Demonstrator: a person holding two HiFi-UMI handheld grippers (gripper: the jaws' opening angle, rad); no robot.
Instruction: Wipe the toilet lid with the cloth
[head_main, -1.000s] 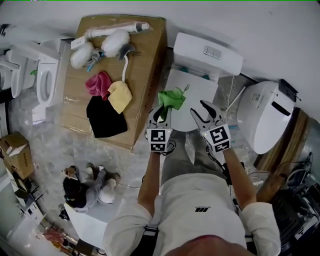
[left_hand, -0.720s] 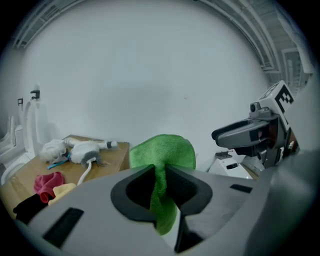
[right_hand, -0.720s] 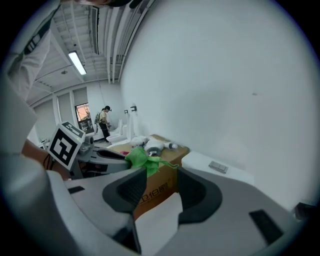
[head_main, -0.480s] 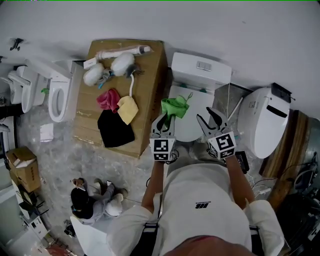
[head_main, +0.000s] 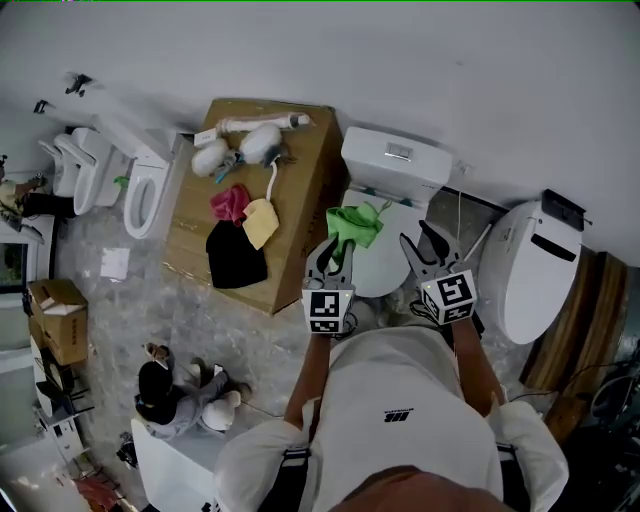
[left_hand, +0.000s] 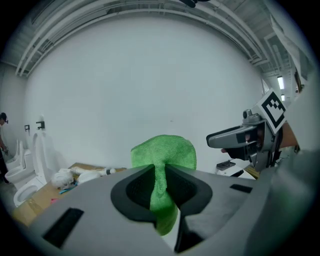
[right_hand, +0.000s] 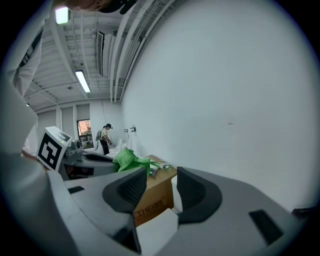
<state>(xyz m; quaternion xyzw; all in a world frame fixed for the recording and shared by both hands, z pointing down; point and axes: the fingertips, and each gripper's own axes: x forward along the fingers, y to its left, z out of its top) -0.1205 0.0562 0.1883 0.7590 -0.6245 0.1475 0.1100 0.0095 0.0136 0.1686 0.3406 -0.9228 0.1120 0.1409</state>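
My left gripper (head_main: 333, 247) is shut on a green cloth (head_main: 352, 224), which bunches above its jaws over the left part of the white toilet lid (head_main: 385, 262). In the left gripper view the cloth (left_hand: 165, 155) is pinched between the pads and stands up in front of the white wall. My right gripper (head_main: 422, 240) is open and holds nothing, over the lid's right side. The right gripper view shows its jaws (right_hand: 161, 187) apart, with the cloth (right_hand: 129, 159) off to their left. The lid is down, below the cistern (head_main: 395, 160).
A cardboard box (head_main: 300, 185) stands left of the toilet, with pink (head_main: 230, 203), yellow (head_main: 260, 222) and black (head_main: 235, 255) cloths and brushes on it. Another toilet (head_main: 535, 265) stands at the right, more toilets (head_main: 150, 185) at the far left. A person (head_main: 165, 390) sits on the floor at lower left.
The head view has pulled back and shifted, so the toilet and box look smaller. Both grippers stay over the lid, the left still shut on the cloth, the right still open.
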